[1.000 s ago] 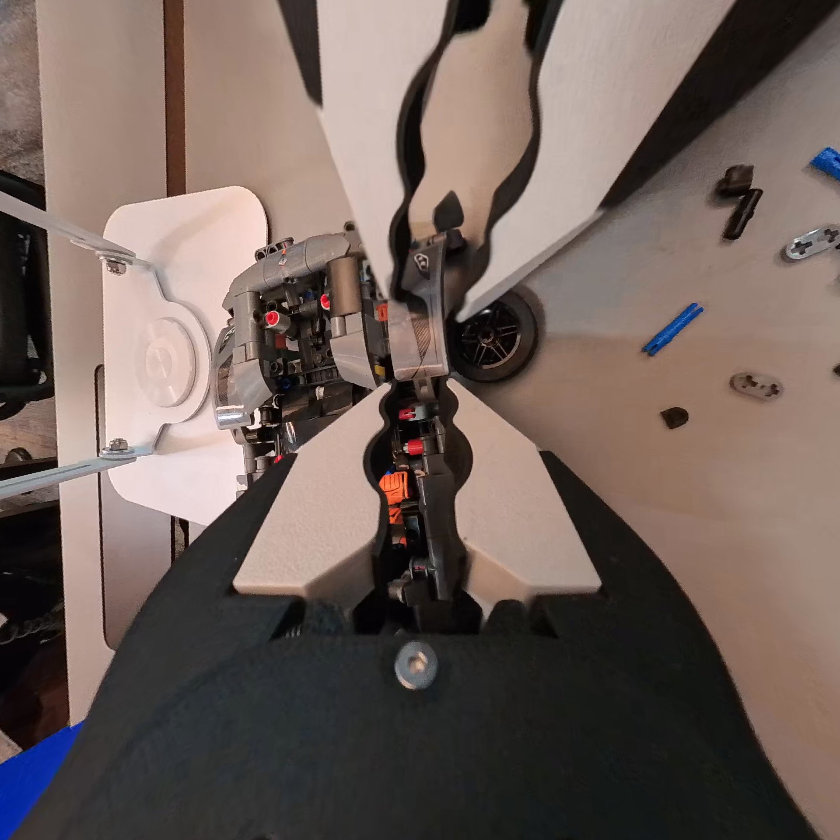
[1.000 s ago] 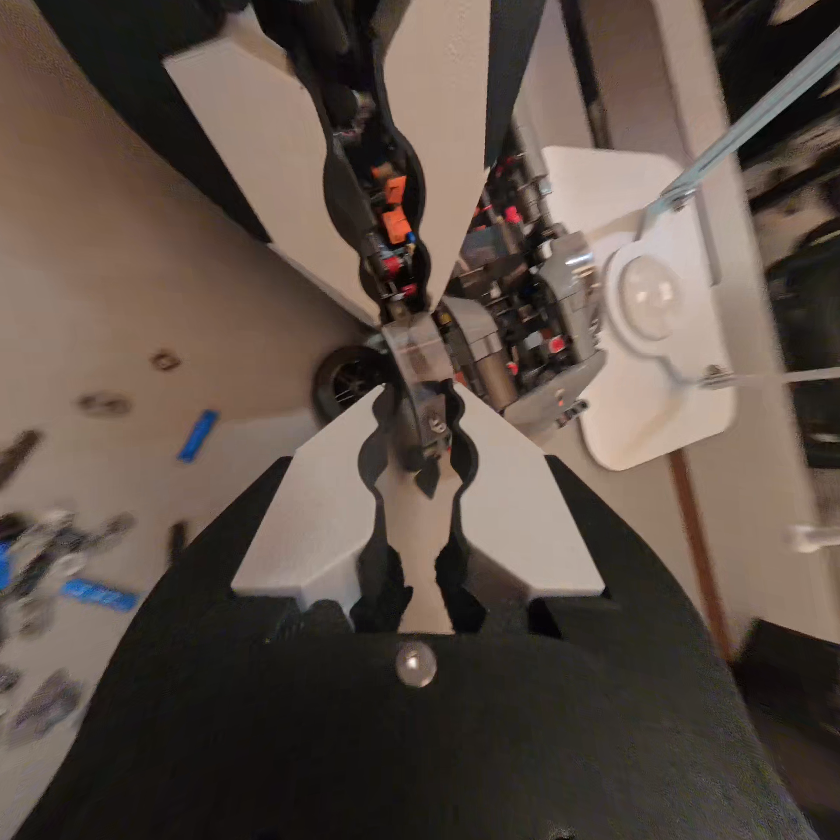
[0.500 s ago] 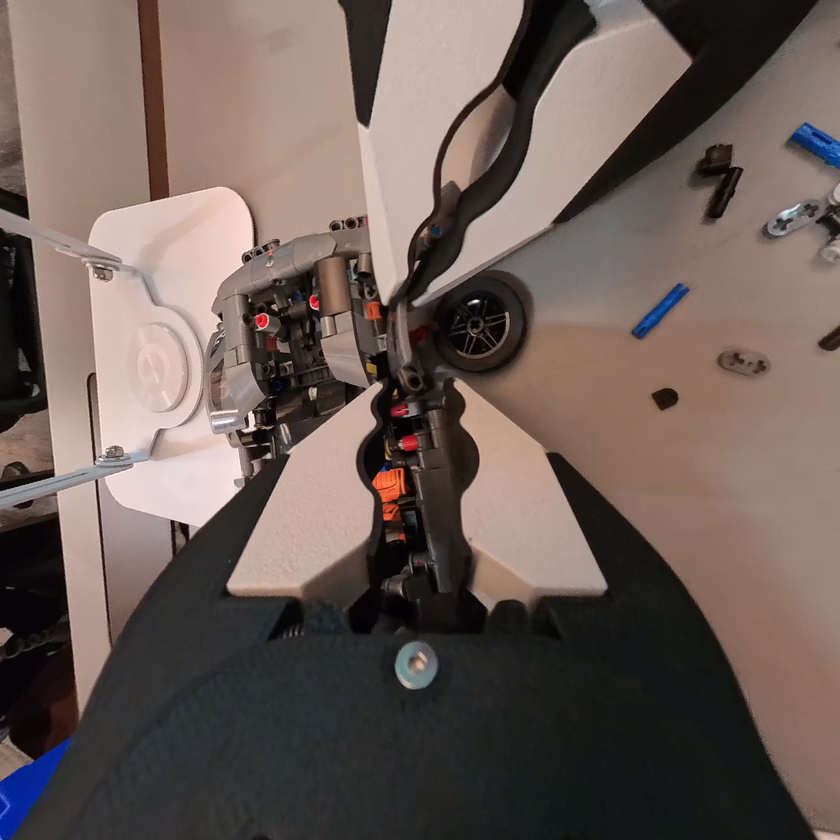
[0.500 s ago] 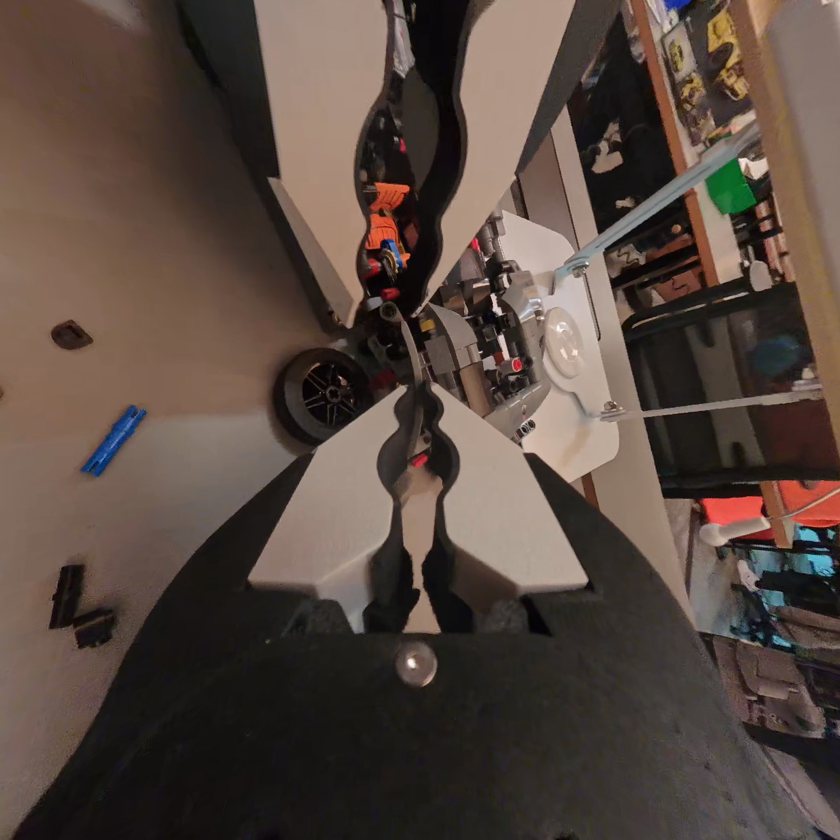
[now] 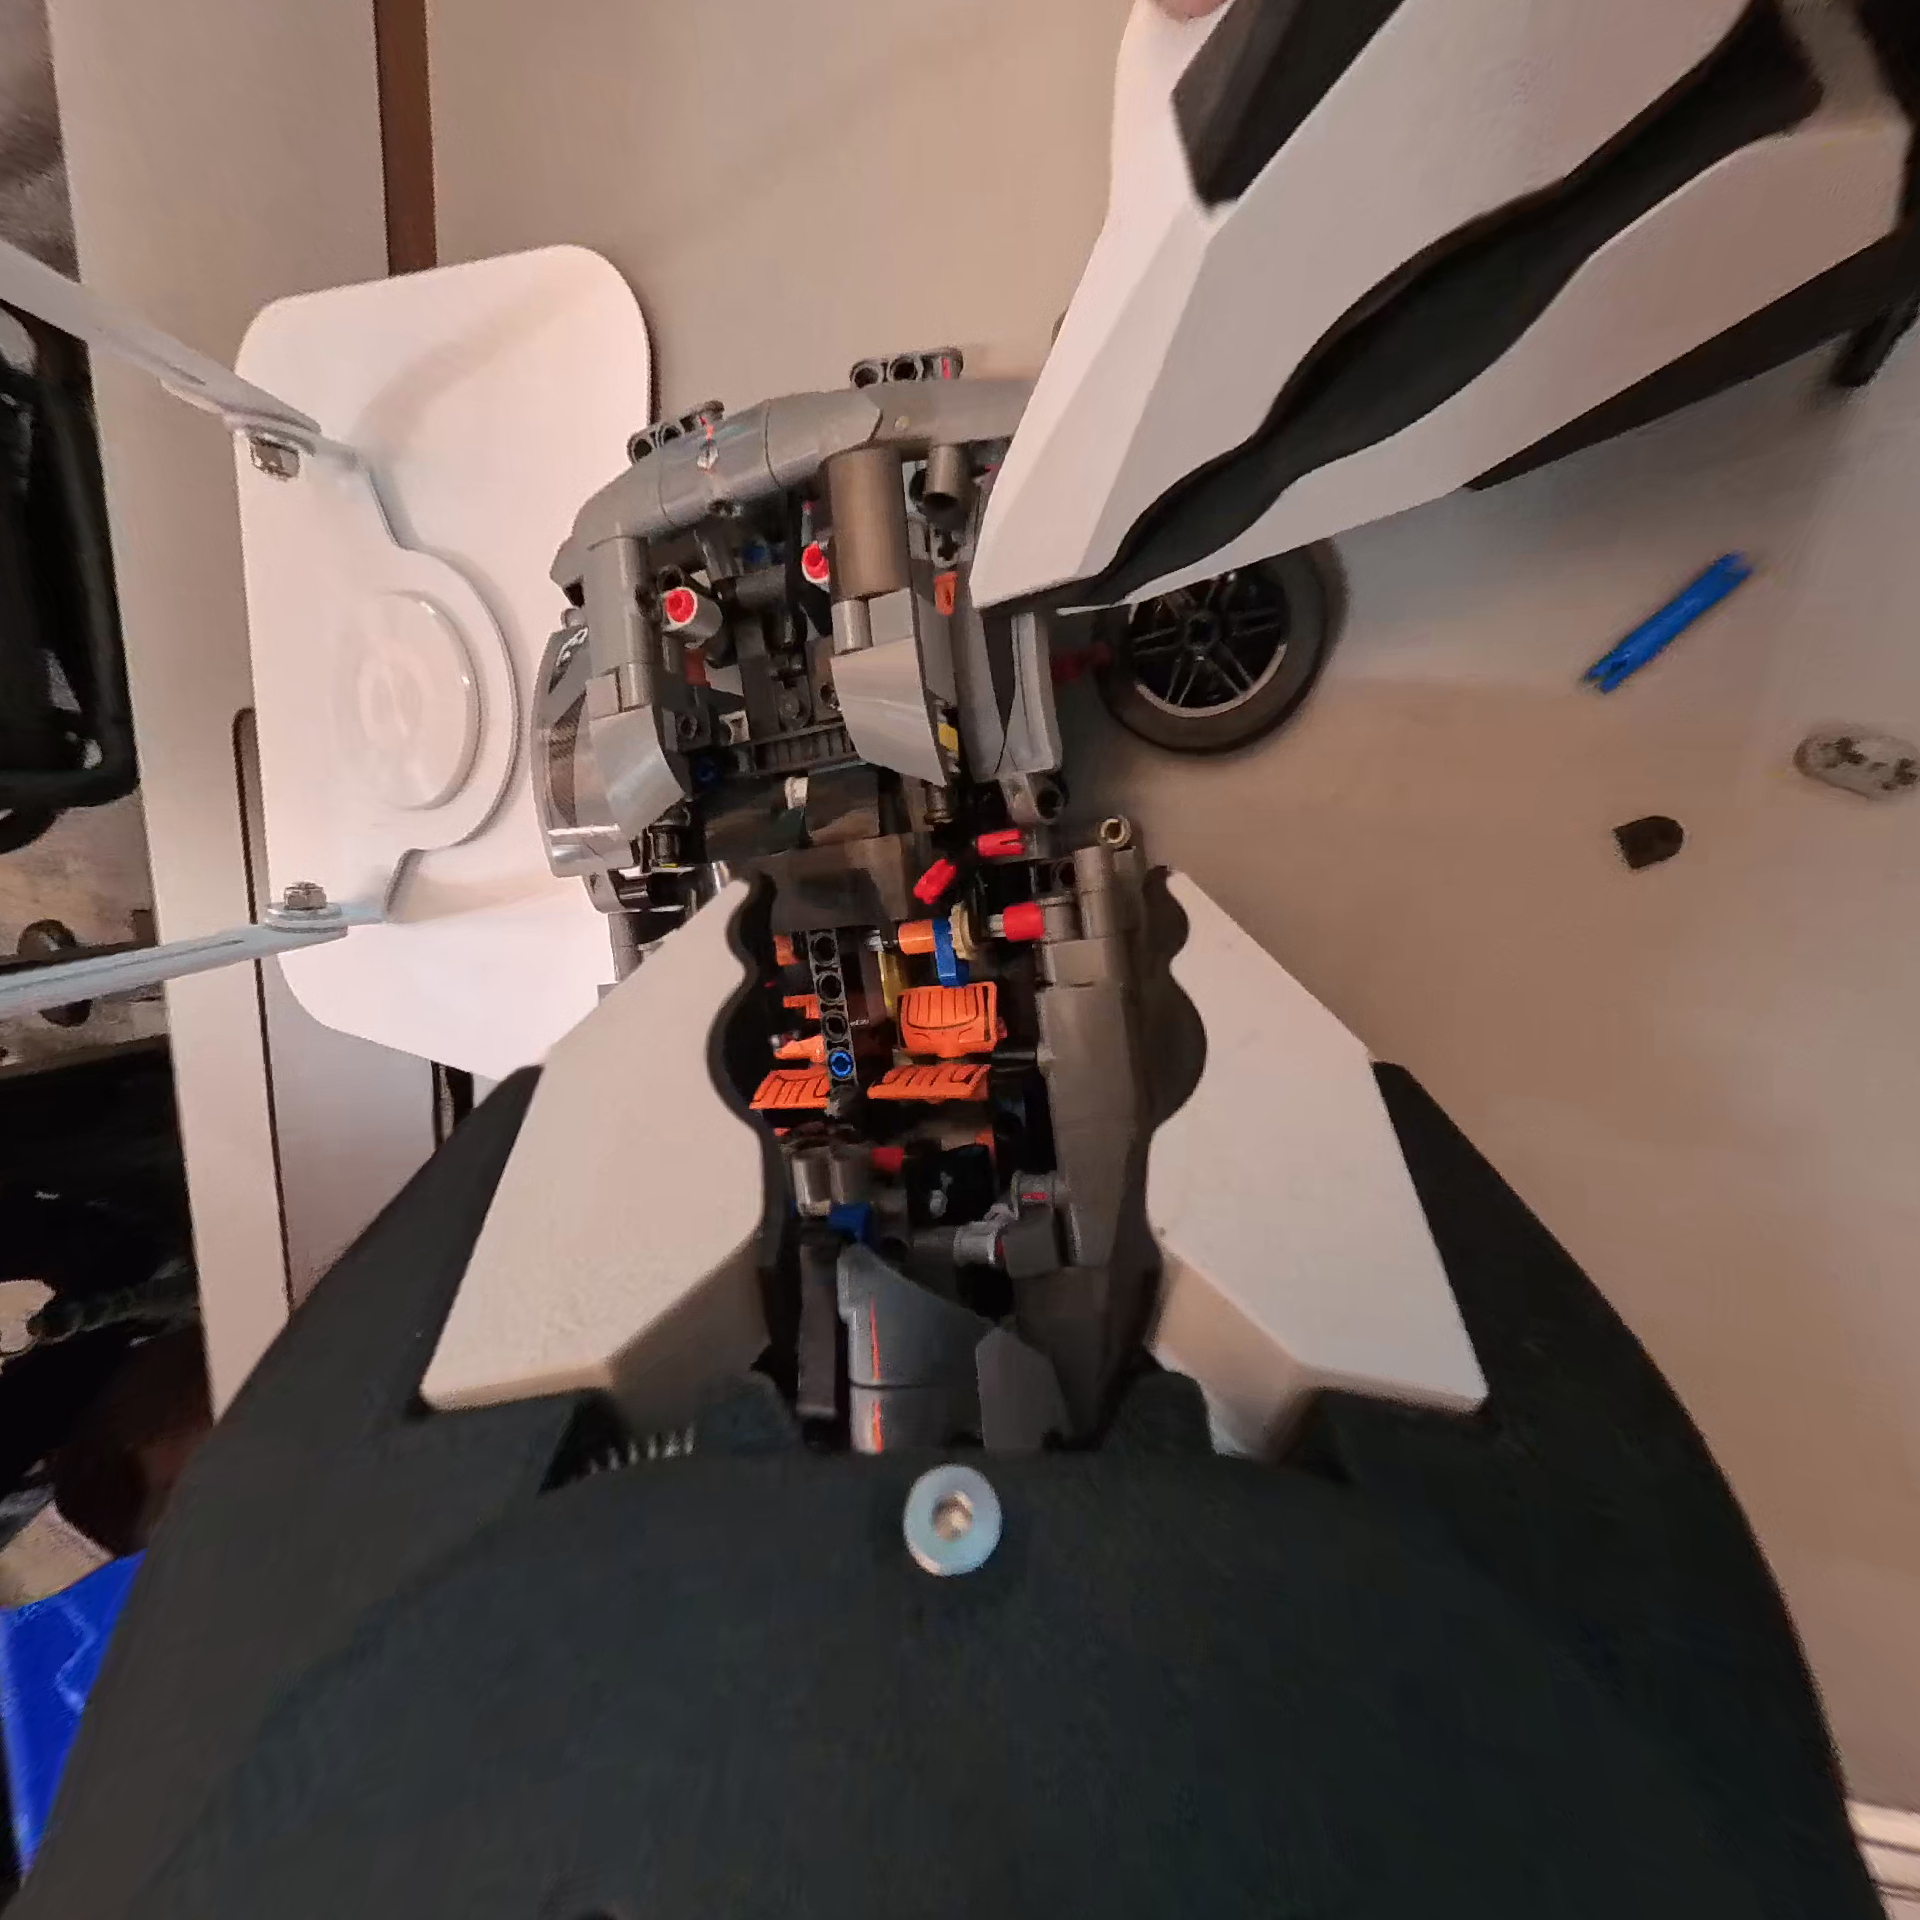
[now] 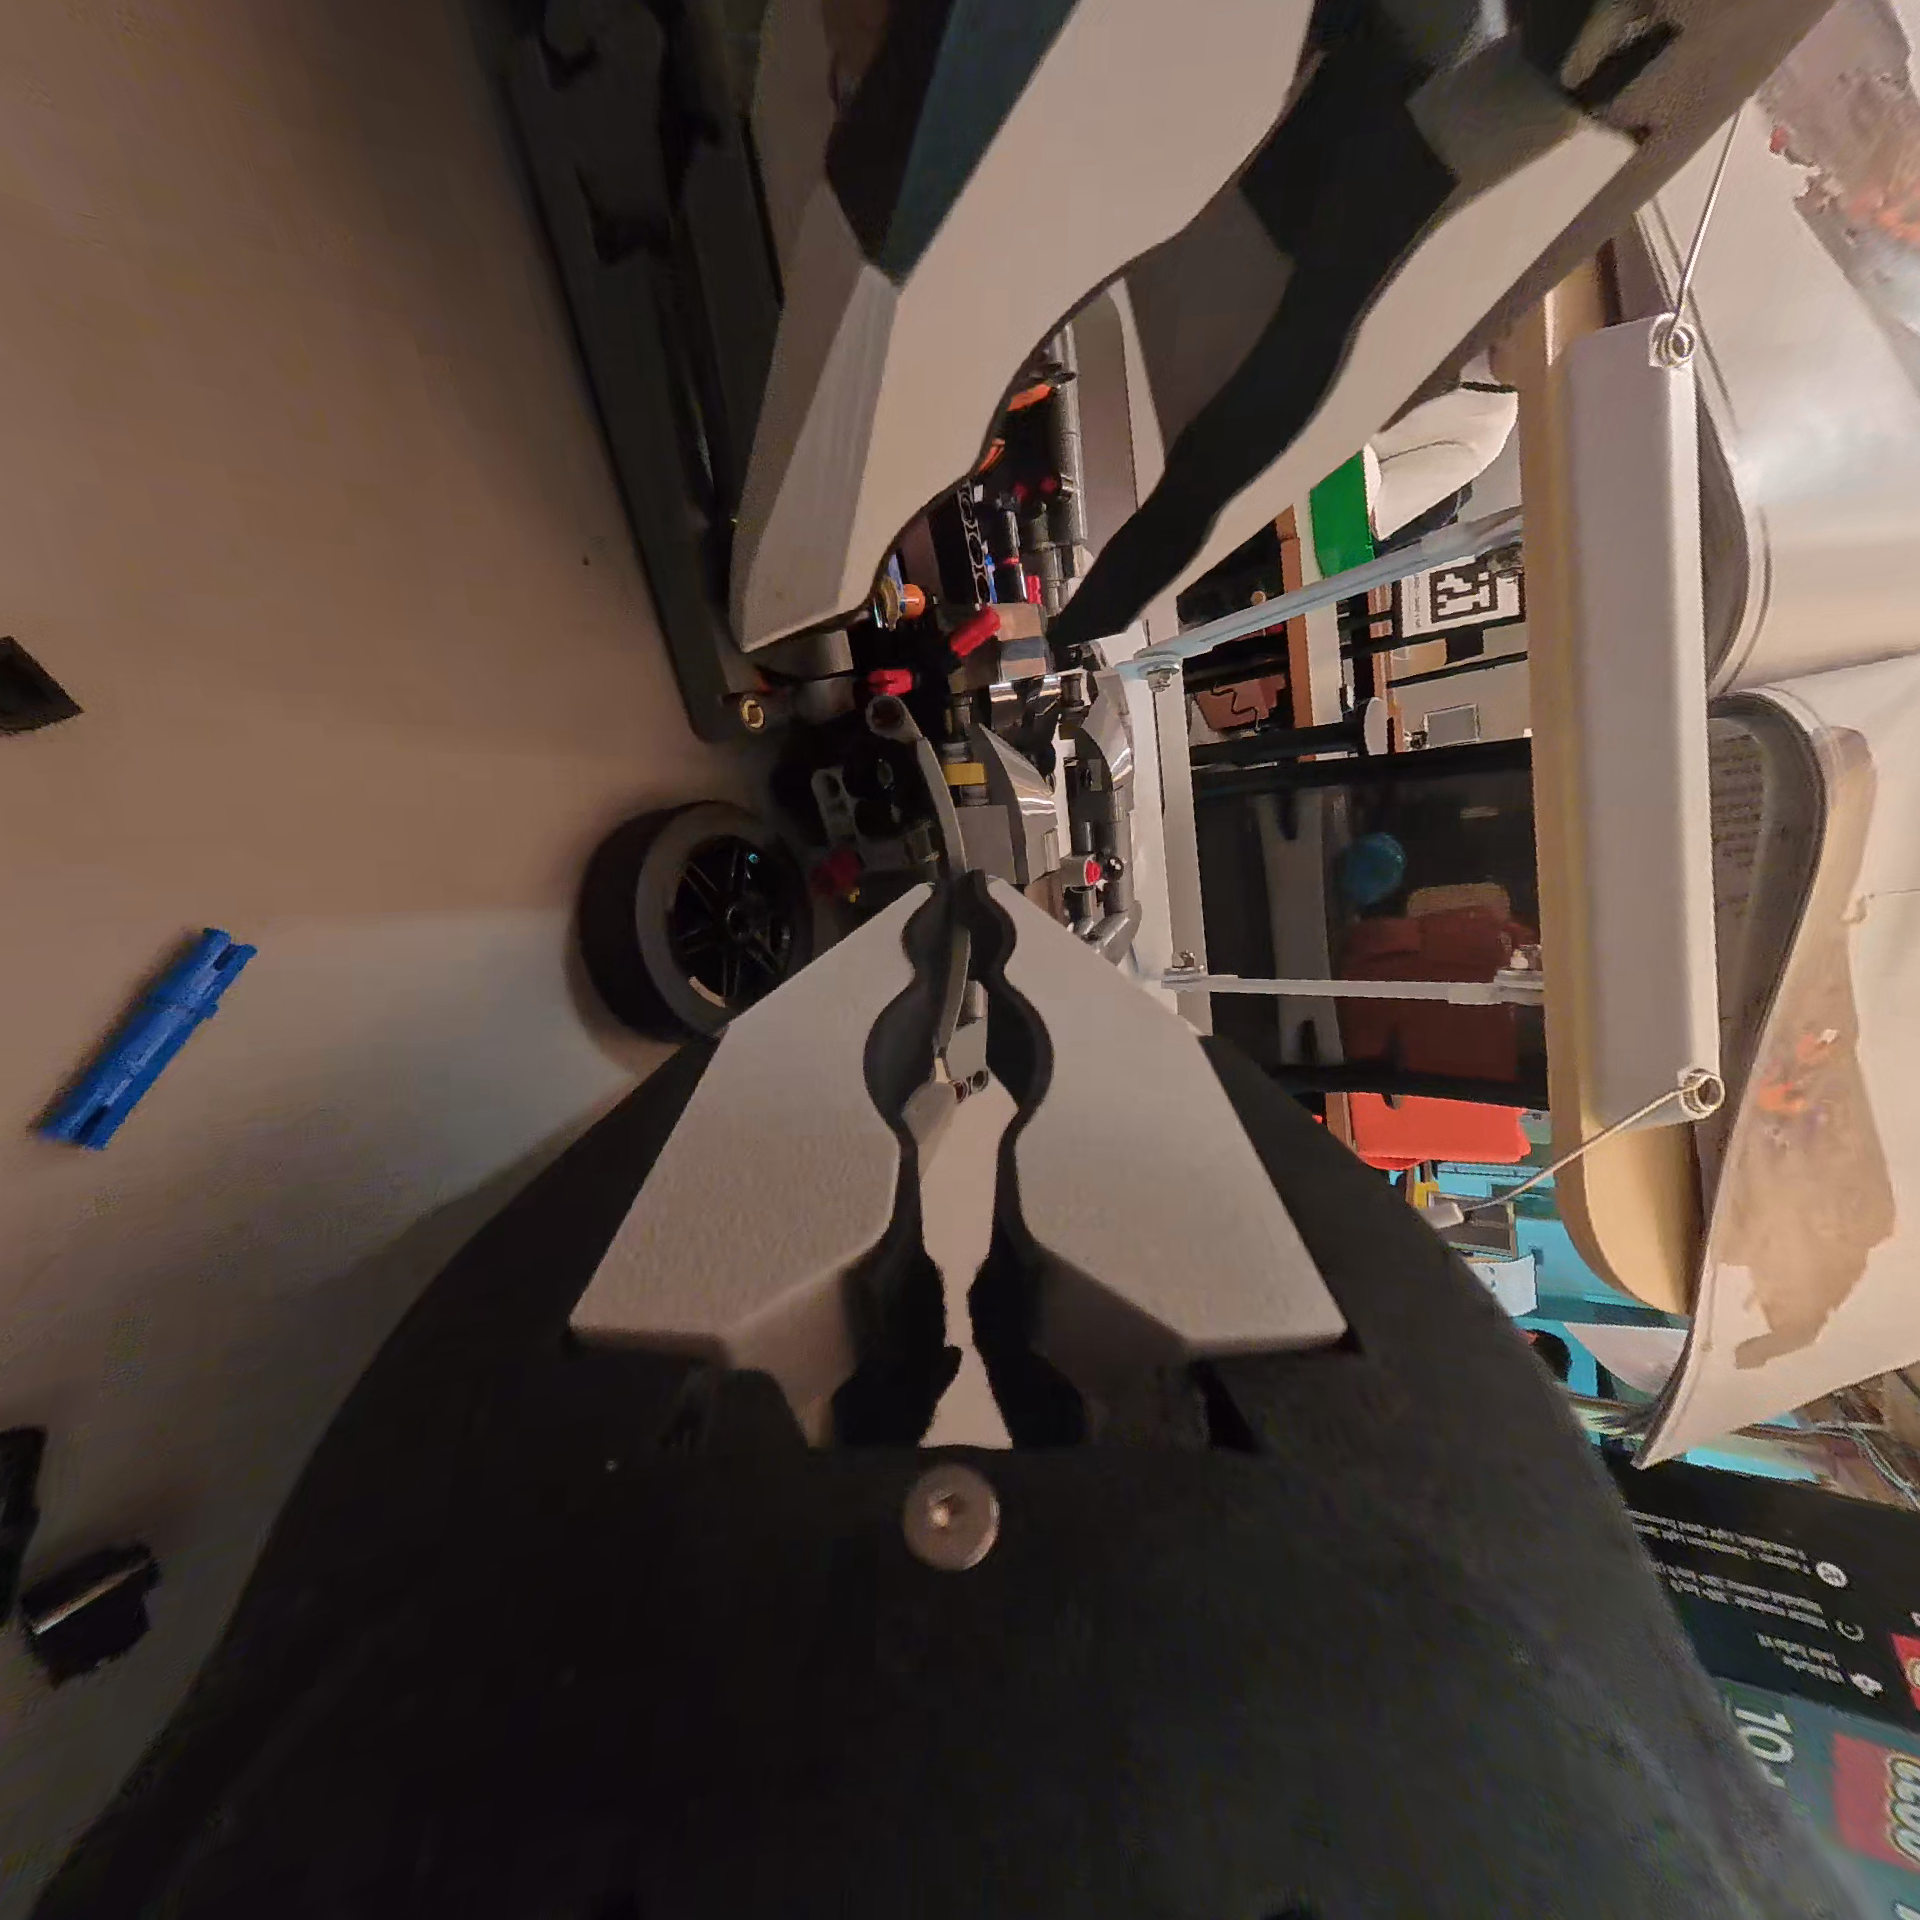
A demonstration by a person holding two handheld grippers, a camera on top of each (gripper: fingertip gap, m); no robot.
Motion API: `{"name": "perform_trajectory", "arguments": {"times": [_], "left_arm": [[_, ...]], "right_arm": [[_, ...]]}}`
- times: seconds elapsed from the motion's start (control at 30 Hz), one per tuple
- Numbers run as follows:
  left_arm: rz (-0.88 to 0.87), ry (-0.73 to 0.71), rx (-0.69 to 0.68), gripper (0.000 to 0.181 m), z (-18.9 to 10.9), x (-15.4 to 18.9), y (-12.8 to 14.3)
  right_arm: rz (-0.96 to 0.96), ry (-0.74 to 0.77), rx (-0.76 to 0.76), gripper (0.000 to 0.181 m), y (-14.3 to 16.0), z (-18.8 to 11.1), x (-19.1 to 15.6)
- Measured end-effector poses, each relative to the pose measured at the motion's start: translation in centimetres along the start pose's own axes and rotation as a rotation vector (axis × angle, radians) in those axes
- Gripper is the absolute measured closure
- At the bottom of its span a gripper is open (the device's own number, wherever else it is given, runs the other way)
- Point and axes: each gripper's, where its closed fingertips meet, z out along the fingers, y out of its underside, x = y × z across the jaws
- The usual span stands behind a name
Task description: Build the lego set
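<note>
A grey Lego car model (image 5: 790,665) with orange seats sits between my left gripper's (image 5: 956,883) fingers, which are shut across its body. My right gripper (image 6: 956,899) is shut on a thin curved grey panel (image 6: 948,997) and holds it against the car's side, beside a black wheel (image 6: 717,925). In the left wrist view the right gripper (image 5: 1049,603) comes in from the top right, its tips at the car next to the wheel (image 5: 1216,644). In the right wrist view the left gripper (image 6: 904,623) is at the top, over the car (image 6: 997,821).
Loose parts lie on the beige table: a blue pin (image 5: 1668,623), a grey connector (image 5: 1860,764), a small black piece (image 5: 1647,842), and black pieces (image 6: 83,1605). A white plate on metal brackets (image 5: 416,623) stands behind the car. A printed box (image 6: 1818,1662) lies lower right. Some 5 centimeters of space lies between my two pairs of fingers.
My left gripper's jaws now stand wider around the car, and its orange interior faces the camera. My right gripper has swung to the right with the grey panel still in it.
</note>
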Motion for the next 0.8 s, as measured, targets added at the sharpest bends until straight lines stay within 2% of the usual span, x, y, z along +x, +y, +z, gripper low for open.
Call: {"name": "perform_trajectory", "arguments": {"times": [0.07, 0.27, 0.57, 0.8], "left_arm": [[-0.034, 0.018, 0.004, 0.108, 0.3, 0.2, -0.1], [-0.063, 0.007, 0.01, 0.114, 0.5, -0.1, -0.2], [-0.067, 0.007, 0.01, 0.111, 0.6, -0.2, -0.2], [-0.084, -0.002, 0.016, 0.115, 0.6, -0.4, -0.3]], "right_arm": [[-0.013, 0.018, 0.002, 0.181, -0.1, -0.2, 0.1], [-0.025, 0.027, 0.028, 0.181, -0.7, -0.6, 0.3], [-0.005, 0.032, 0.059, 0.181, -1.5, -1.0, 0.5], [0.024, 0.025, 0.076, 0.181, -1.7, -0.6, 0.6]]}}
